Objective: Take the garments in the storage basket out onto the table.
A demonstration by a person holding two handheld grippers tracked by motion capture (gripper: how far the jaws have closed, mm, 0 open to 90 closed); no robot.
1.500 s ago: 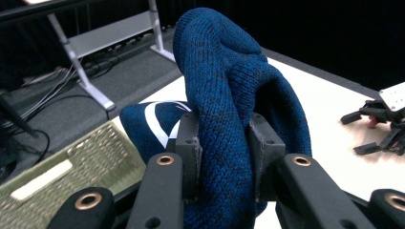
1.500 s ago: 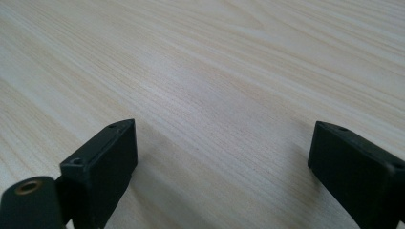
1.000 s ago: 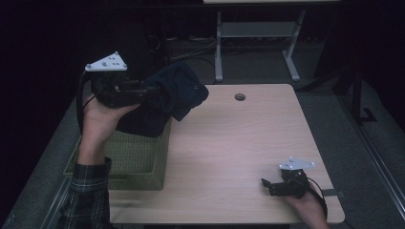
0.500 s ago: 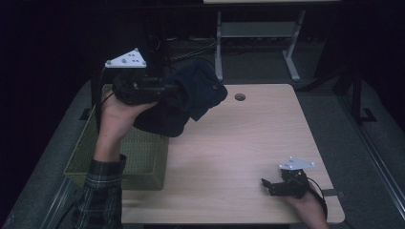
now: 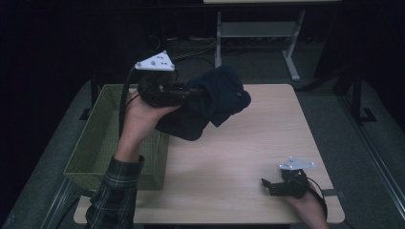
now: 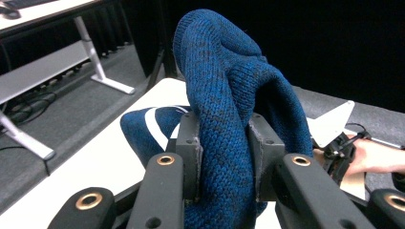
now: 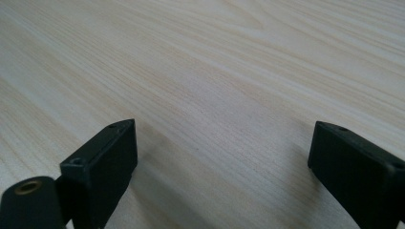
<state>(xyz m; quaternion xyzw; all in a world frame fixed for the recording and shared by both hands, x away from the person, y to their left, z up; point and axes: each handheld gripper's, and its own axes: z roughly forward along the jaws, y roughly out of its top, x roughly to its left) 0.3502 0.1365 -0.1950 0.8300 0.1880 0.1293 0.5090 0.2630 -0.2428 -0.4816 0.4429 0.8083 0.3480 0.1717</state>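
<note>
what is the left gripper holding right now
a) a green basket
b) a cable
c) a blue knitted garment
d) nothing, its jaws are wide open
c: the left gripper has its pads clamped on a bunched blue knitted garment, lifted above the table.

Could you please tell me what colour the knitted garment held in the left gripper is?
Dark blue knit garment with a white stripe, clearest in the left gripper view.

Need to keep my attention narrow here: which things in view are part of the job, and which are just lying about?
In the job:
- blue knit garment, clamped in the left gripper
- green basket
- wooden table

Lying about:
- right gripper, open, idle over the table
- metal stand behind the table
</note>
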